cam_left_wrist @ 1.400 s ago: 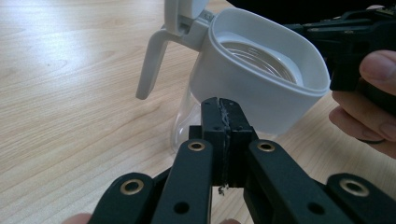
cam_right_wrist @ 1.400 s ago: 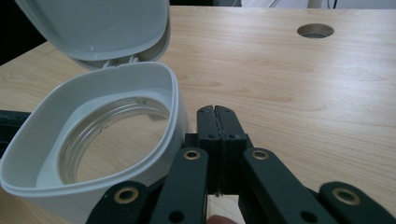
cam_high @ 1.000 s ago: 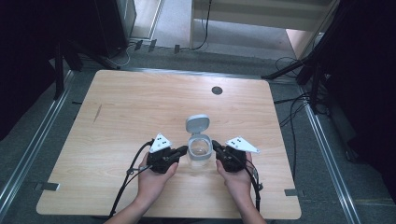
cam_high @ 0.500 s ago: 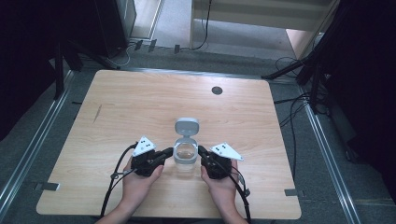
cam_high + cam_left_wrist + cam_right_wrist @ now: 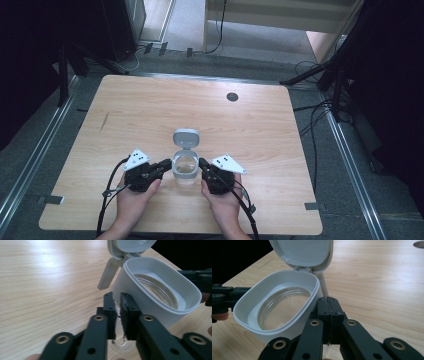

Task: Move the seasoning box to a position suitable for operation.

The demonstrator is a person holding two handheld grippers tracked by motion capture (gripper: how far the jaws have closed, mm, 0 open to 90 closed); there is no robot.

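A white container (image 5: 185,171) with a clear jar inside stands near the table's front edge, and its hinged lid (image 5: 186,137) is flipped up. My left gripper (image 5: 167,164) is at its left wall. In the left gripper view the container (image 5: 140,300) sits just right of that gripper (image 5: 118,296). The jaws have just been opening and show a narrow gap, with a thin clear piece low between them. My right gripper (image 5: 202,163) is at the right wall. In the right gripper view its jaws (image 5: 328,300) are pressed together beside the container (image 5: 312,290), on a thin clear piece below.
The wooden table (image 5: 150,110) has a round dark grommet (image 5: 232,96) at the back right. Black cables trail from both grippers toward the front edge. Dark stands and cables line the floor around the table.
The container and both grippers have moved left and a little toward the front edge. The left jaws now stand slightly apart.
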